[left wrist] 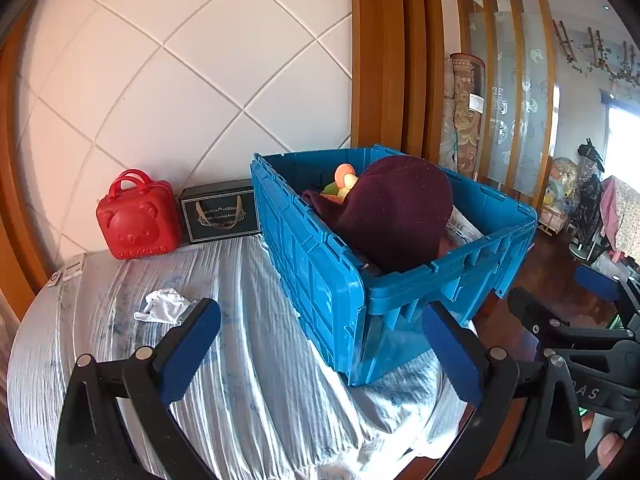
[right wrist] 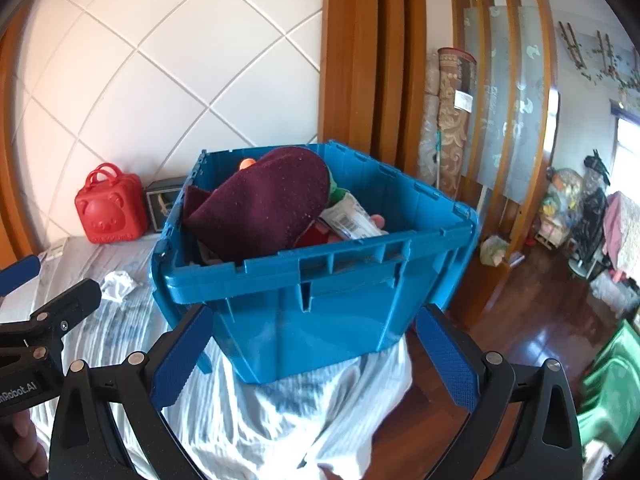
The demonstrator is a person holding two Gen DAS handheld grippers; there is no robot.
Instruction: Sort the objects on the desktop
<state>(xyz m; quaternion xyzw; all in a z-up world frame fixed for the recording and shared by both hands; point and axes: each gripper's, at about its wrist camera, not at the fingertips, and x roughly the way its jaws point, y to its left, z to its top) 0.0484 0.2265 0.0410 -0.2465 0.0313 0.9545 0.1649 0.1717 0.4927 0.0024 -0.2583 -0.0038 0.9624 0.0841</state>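
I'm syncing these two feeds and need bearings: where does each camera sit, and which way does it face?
Left wrist: on the left gripper, open, looking forward over the cloth-covered table at the blue crate; the right gripper and a fingertip show at right.
Right wrist: on the right gripper, open, facing the crate's near wall; the left gripper shows at left.
Shared: crate, maroon cloth, red bear case.

Background, 12 o'clock: white quilted wall panel bordered by wooden pillar. At 1 o'clock: slatted wooden screen with rolled patterned carpets leaning beside it. At 3 o'clock: dark polished wood floor, cluttered bags beyond.
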